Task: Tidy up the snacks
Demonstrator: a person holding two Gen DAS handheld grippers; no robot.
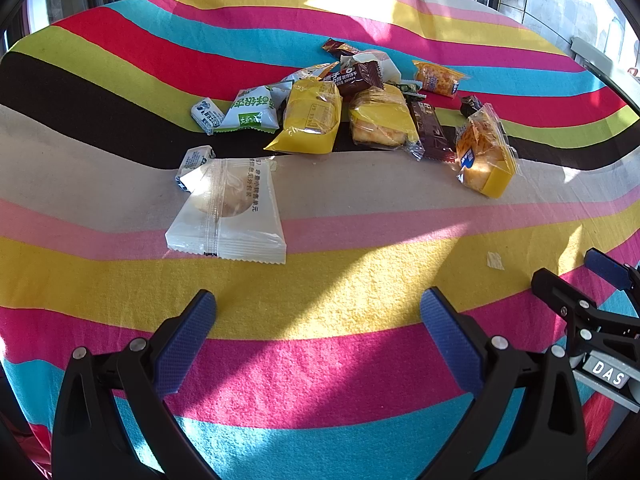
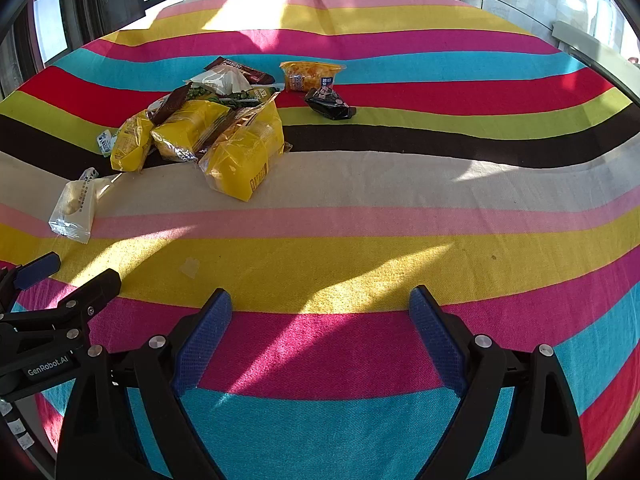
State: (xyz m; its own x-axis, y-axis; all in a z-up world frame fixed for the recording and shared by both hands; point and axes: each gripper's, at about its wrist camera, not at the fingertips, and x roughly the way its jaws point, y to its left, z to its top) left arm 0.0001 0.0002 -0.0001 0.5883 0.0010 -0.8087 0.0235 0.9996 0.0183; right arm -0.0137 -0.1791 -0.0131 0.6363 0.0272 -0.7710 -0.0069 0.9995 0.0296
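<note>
A heap of wrapped snacks [image 1: 352,100] lies mid-table on the striped cloth [image 1: 320,360]: yellow cake packs [image 1: 310,120], dark chocolate bars [image 1: 430,132], a green-and-white pouch [image 1: 252,110] and small white candies [image 1: 206,114]. A clear white pastry packet [image 1: 230,212] lies nearest, just beyond my left gripper [image 1: 318,304], which is open and empty above the cloth. My right gripper [image 2: 320,300] is open too, with nothing between its fingers; the heap [image 2: 208,132] sits to its upper left. A black packet [image 2: 330,104] and an orange snack pack [image 2: 310,74] lie apart at the back.
The table's far edge meets windows and a pale ledge [image 2: 588,46]. A small scrap of paper [image 1: 495,260] lies on the yellow stripe. The right gripper [image 1: 580,304] shows at the left wrist view's right edge; the left gripper [image 2: 60,292] shows at the right wrist view's left.
</note>
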